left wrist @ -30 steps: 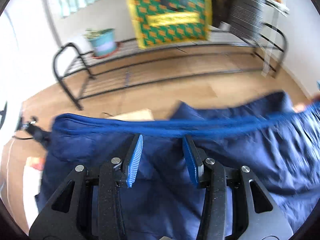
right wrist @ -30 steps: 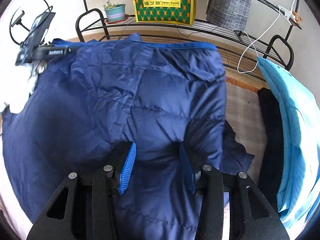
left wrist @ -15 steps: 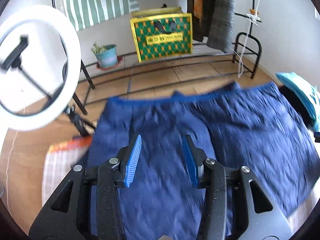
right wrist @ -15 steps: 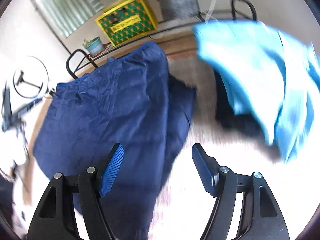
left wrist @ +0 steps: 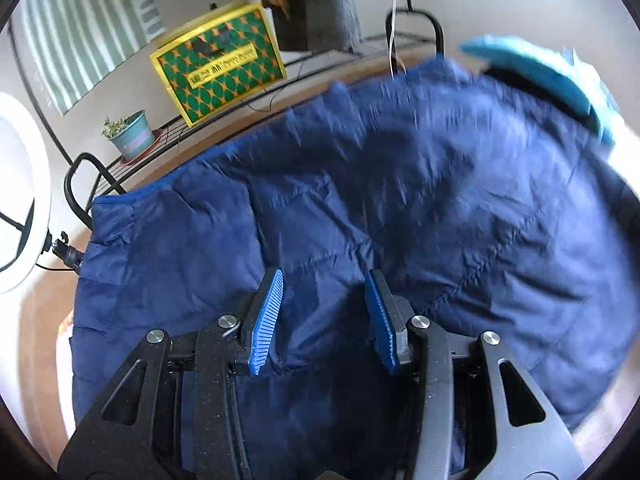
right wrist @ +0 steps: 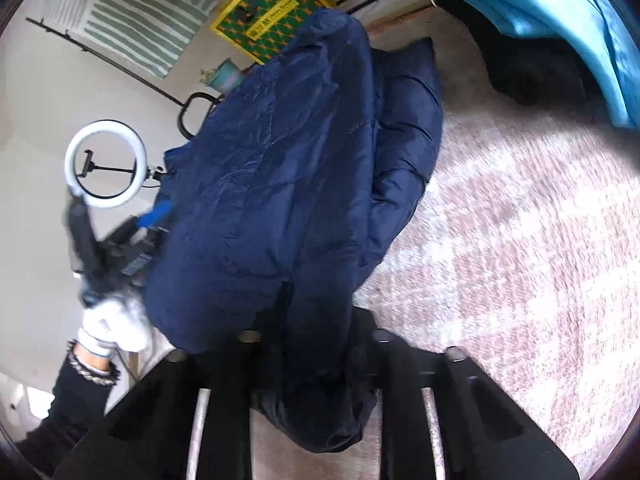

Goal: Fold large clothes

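Note:
A navy quilted jacket (left wrist: pixel 400 184) lies spread on the rug, one side folded over the other (right wrist: pixel 280 160). My left gripper (left wrist: pixel 324 276) hovers just over the jacket's near part, blue pads apart and nothing pinched between them. In the right wrist view it shows at the jacket's left edge (right wrist: pixel 154 216), held by a white-gloved hand (right wrist: pixel 112 324). My right gripper (right wrist: pixel 316 340) is at the jacket's near edge. Its jaws are closing, with a bunch of navy fabric between them that hides the pads.
A light blue garment (right wrist: pixel 540 12) and a black one (right wrist: pixel 532 68) lie beyond the jacket on the pink and white rug (right wrist: pixel 520 240). A ring light (right wrist: pixel 104 164) stands left. On a black rack (left wrist: pixel 80 176) are a yellow-green bag (left wrist: pixel 218 68) and a plant pot (left wrist: pixel 130 136).
The right gripper swung off the jacket's middle to its edge, opened wide, then closed on bunched fabric. The left gripper moved across the jacket and rolled, its opening unchanged.

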A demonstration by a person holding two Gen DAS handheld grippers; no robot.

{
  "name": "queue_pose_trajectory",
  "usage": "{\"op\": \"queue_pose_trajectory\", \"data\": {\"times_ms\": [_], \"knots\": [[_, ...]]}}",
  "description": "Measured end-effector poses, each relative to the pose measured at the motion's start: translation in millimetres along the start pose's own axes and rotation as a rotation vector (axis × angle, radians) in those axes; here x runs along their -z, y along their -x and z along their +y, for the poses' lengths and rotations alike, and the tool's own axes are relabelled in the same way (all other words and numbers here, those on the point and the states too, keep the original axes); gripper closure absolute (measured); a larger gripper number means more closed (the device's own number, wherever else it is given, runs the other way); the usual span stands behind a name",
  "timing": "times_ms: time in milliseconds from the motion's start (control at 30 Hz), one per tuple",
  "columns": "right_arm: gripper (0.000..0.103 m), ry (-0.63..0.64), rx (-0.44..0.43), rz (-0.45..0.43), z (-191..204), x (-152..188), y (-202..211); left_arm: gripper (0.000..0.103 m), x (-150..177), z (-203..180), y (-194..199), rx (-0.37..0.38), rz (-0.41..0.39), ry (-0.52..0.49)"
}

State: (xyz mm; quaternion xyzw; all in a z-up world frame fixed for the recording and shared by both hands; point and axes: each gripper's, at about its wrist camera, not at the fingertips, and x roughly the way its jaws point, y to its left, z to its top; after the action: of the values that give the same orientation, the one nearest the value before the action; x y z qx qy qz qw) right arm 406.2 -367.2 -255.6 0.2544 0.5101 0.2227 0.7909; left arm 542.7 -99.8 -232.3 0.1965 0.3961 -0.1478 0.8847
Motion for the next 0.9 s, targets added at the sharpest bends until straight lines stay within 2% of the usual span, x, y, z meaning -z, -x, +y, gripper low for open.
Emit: {"op": "queue_pose_trajectory", "data": {"times_ms": [67, 133, 233, 267, 333, 367, 500, 633, 700, 733, 800, 900], "knots": [[0.093, 0.020, -0.019, -0.032, 8.8, -3.8, 9.9, 0.058, 7.9, -4.0, -4.2, -0.023, -0.016, -0.029], [0.093, 0.058, -0.020, -0.061, 16.6, -4.9, 20.7, 0.058, 1.1, -0.3, -1.3, -0.006, 0.015, -0.015], [0.085, 0.135, 0.010, -0.068, 22.4, -5.3, 26.3, 0.058, -20.4, 18.6, 16.3, 0.048, -0.018, 0.097], [0.075, 0.133, 0.007, -0.059, 19.8, -6.3, 24.7, 0.058, -28.7, 24.5, 20.7, 0.059, -0.032, 0.126], [0.062, 0.098, 0.003, -0.062, 4.9, -11.2, 23.5, 0.058, -50.9, 34.6, 26.2, 0.042, -0.070, 0.161], [0.059, 0.075, 0.003, -0.073, -2.7, -13.2, 24.6, 0.058, -60.0, 36.6, 25.8, 0.018, -0.086, 0.169], [0.057, -0.028, -0.001, -0.062, -29.4, -26.7, 7.9, 0.058, -88.6, 34.7, -0.4, 0.031, -0.088, 0.198], [0.055, -0.057, -0.004, -0.072, -34.4, -40.7, -10.7, 0.058, -91.9, 14.9, -34.0, 0.020, -0.067, 0.147], [0.065, -0.033, 0.000, -0.080, -25.4, -48.2, -20.7, 0.058, -87.3, 7.4, -49.0, 0.017, -0.053, 0.136], [0.086, -0.013, 0.003, -0.077, -19.2, -50.6, -26.6, 0.058, -84.5, 4.6, -56.0, 0.012, -0.042, 0.131], [0.091, 0.015, 0.020, -0.073, -12.2, -51.1, -27.5, 0.058, -78.0, -0.6, -68.6, -0.013, -0.022, 0.125], [0.096, 0.112, 0.096, -0.129, 0.2, -48.1, -4.8, 0.058, -78.5, 3.6, -70.1, -0.001, -0.005, 0.144]]}}
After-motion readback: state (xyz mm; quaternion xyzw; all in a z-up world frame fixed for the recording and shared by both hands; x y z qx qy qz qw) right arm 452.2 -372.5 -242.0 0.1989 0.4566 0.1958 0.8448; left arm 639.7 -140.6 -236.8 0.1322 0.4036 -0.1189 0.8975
